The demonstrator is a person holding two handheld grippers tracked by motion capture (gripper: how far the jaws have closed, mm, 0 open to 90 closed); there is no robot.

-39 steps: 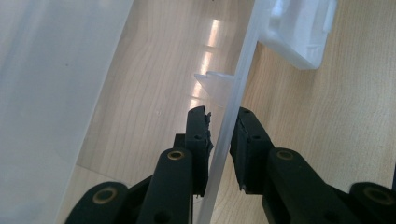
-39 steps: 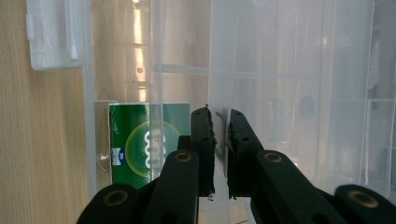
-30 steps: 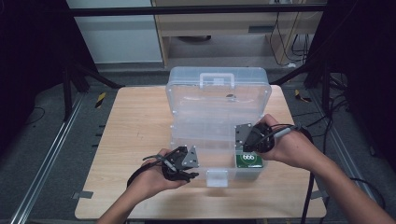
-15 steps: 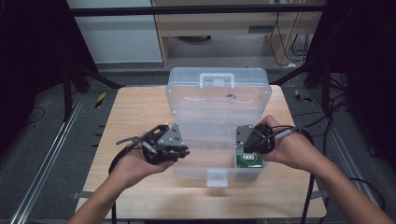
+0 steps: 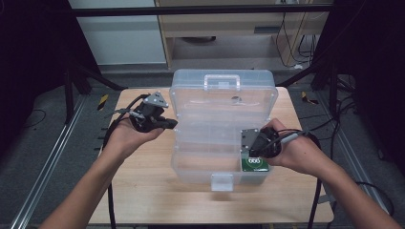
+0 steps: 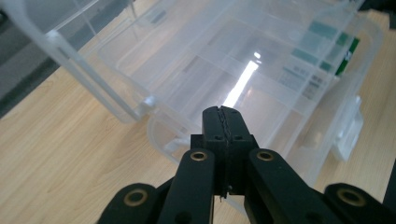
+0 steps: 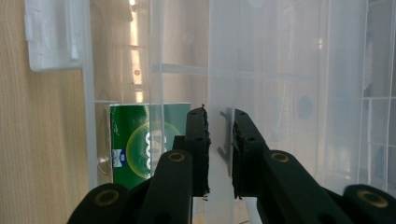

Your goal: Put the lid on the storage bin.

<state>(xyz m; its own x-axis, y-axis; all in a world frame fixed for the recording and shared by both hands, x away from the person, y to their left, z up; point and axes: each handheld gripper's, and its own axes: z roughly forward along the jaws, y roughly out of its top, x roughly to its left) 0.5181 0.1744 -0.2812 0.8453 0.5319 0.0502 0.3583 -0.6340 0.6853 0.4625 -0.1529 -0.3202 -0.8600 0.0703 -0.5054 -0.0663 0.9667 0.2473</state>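
Left gripper [image 6: 223, 122] hovers closed beside the clear plastic compartment box [image 5: 222, 125]; right gripper [image 7: 219, 140] straddles its wall, slightly parted.

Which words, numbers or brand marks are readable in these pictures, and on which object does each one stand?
None can be read with certainty.
Green box in the clear plastic organiser: large white characters inside a ring, cut off by the right gripper and blurred by the plastic; unreadable.
Same box, small blue-white logo near its corner: too small.
Organiser latch: no text.
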